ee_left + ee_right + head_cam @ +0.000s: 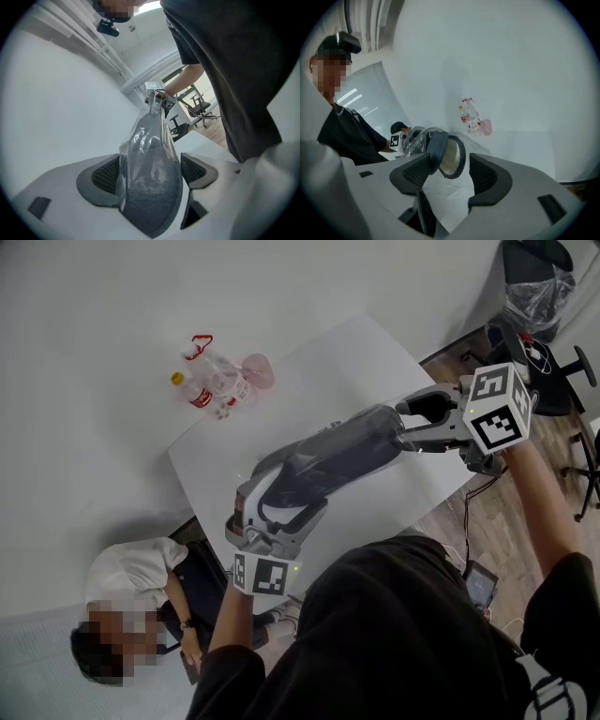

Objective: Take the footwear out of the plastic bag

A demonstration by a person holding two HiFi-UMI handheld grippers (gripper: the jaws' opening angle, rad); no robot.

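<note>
Above the white table (pixel 375 362), a clear bag (pixel 140 140) sheathes a grey, cream-lined slipper (pixel 451 159).

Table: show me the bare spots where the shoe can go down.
Bare: the far corner of the table, between the bottles and the bagged shoe; also the strip along the near-right edge. Crowded: the middle, under the shoe, left gripper and right gripper.

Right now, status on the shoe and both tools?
Left tool clamped on shoe toe through plastic bag. Right tool open around bare heel. Shoe aloft, mostly bagged. Bottles well clear.
</note>
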